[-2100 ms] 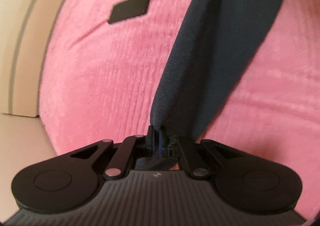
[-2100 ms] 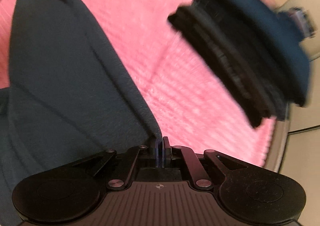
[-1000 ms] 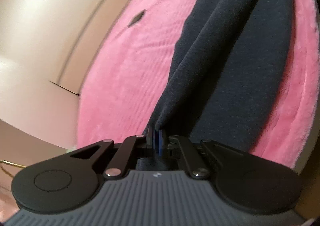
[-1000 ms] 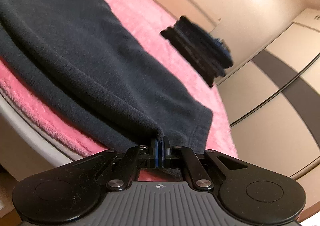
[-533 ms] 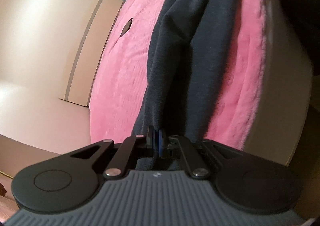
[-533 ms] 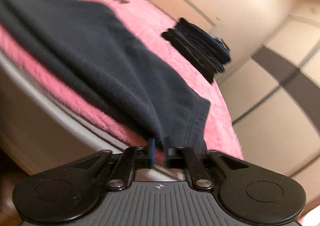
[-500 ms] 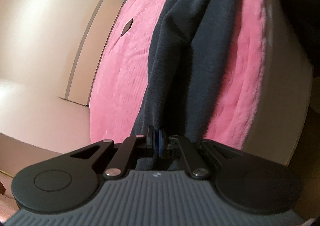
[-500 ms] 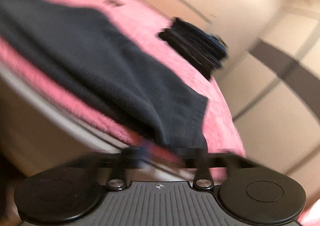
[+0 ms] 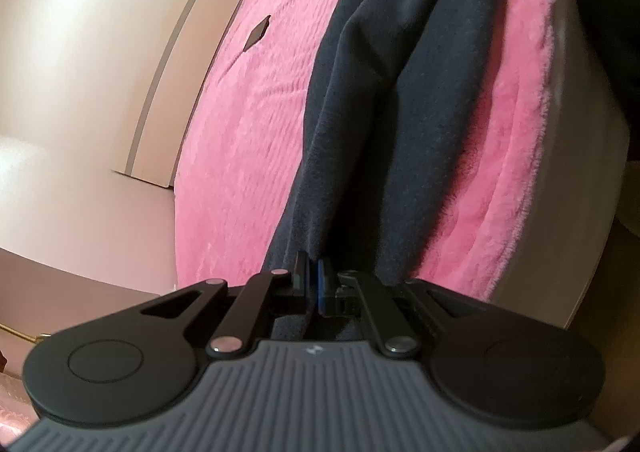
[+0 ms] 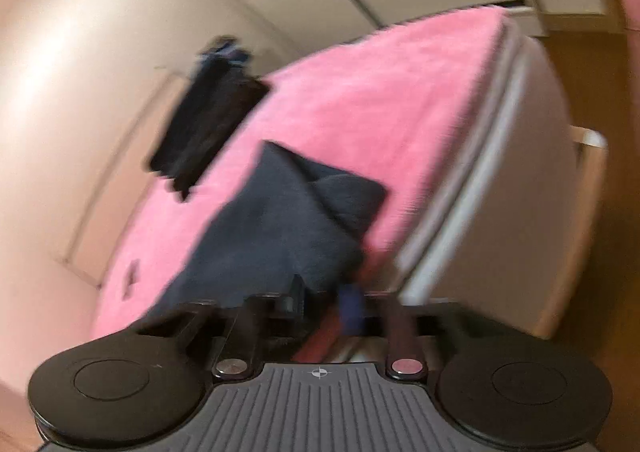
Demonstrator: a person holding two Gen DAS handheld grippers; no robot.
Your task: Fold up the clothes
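— Left side?
— My left gripper (image 9: 312, 272) had its jaws clenched on the near edge of the dark garment (image 9: 400, 92). The garment ran away from me along the pink blanket (image 9: 248, 132) on the bed, close to the bed's side.
— Right side?
— My right gripper (image 10: 324, 300) had its jaws parted by a small gap; they had just been closing. The garment lay bunched on the blanket directly ahead, its edge at the jaws. The view was blurred, so I could not tell whether cloth sat between them. A stack of dark clothes (image 10: 208, 120) sat farther back.
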